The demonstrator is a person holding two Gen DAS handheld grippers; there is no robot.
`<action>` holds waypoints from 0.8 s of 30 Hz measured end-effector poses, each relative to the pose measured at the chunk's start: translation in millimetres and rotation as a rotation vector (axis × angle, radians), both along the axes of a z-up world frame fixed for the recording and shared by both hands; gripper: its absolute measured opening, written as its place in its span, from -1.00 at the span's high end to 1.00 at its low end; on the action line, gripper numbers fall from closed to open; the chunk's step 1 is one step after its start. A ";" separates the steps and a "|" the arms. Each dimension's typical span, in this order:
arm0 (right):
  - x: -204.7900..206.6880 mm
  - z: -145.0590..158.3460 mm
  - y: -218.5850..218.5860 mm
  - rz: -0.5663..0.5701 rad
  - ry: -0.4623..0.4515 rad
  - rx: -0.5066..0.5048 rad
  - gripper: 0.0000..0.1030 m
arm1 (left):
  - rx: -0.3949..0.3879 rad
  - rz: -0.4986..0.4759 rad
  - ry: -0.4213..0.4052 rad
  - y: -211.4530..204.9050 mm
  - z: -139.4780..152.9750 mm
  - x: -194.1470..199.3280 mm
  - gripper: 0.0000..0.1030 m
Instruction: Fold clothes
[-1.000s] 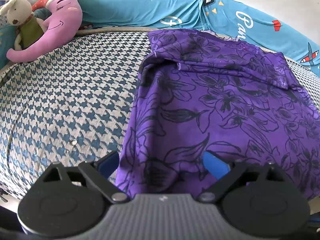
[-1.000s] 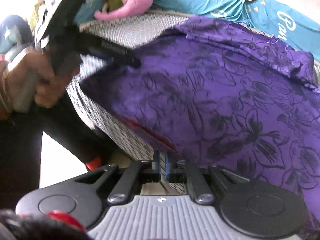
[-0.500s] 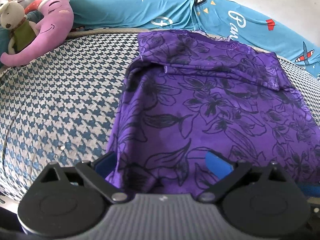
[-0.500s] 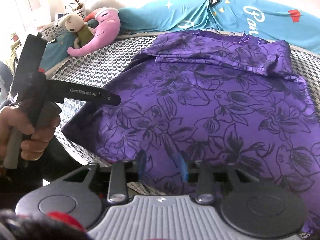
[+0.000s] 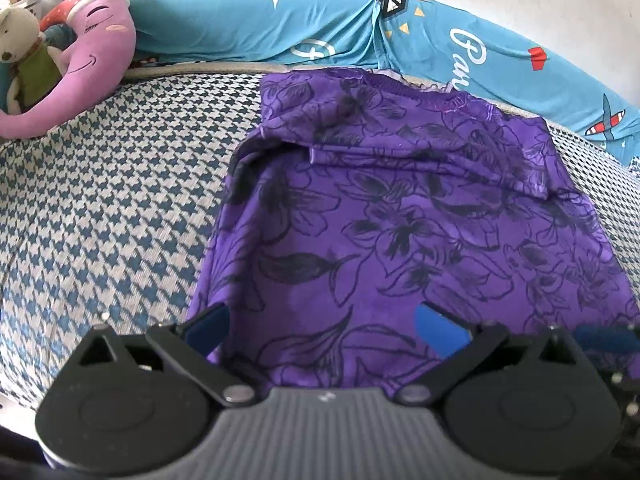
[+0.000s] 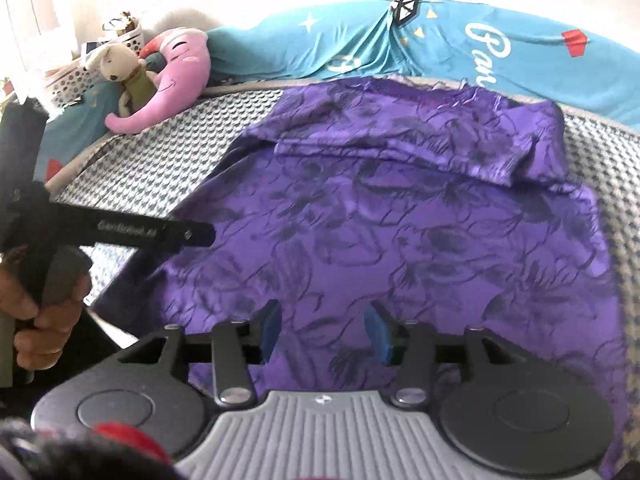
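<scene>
The bed point(image 5: 100, 216), with a blue and white check cover, carries the purple garment point(image 5: 400, 240) spread flat. The garment's long axis runs from the near edge of the bed to the far edge, and its neck end points to the far edge, where a band of it is folded over. A teal cloth point(image 5: 320, 28) lies along the far edge of the bed, touching the garment's neck end. A pink plush point(image 5: 92, 72) rests at the far left corner of the bed. The left gripper point(image 5: 322, 326) is spread wide over the garment's near left corner and holds nothing. The right gripper point(image 6: 325, 330) is also spread, less wide, over the near hem.
</scene>
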State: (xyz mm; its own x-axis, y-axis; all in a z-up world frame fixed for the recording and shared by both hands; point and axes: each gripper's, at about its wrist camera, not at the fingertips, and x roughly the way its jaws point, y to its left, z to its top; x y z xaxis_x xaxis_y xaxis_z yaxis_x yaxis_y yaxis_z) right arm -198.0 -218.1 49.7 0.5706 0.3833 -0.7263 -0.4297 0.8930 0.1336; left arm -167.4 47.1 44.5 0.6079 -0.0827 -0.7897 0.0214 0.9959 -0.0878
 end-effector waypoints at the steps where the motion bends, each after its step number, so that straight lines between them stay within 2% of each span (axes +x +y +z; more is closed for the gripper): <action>1: 5.4 2.0 -2.8 -0.007 -0.007 -0.010 0.05 | 0.007 -0.002 -0.001 -0.9 0.5 2.8 -0.99; 5: 27.3 9.3 -17.4 -0.041 -0.032 -0.029 0.03 | 0.026 -0.012 -0.010 -4.4 5.0 16.7 -0.99; 11: 61.7 14.8 -41.6 -0.141 -0.054 0.003 0.03 | 0.055 -0.044 -0.019 -13.7 11.2 40.1 -0.99; 24: 110.2 6.3 -68.5 -0.287 -0.042 0.028 0.01 | 0.041 -0.066 0.007 -28.7 6.1 80.6 -0.99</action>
State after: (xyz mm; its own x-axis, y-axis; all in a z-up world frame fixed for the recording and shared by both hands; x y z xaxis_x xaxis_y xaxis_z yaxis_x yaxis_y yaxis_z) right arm -87.8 -286.5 56.0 0.6879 0.2215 -0.6912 -0.1661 0.9751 0.1471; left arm -86.9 18.4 50.6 0.5963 -0.0896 -0.7977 0.0868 0.9951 -0.0469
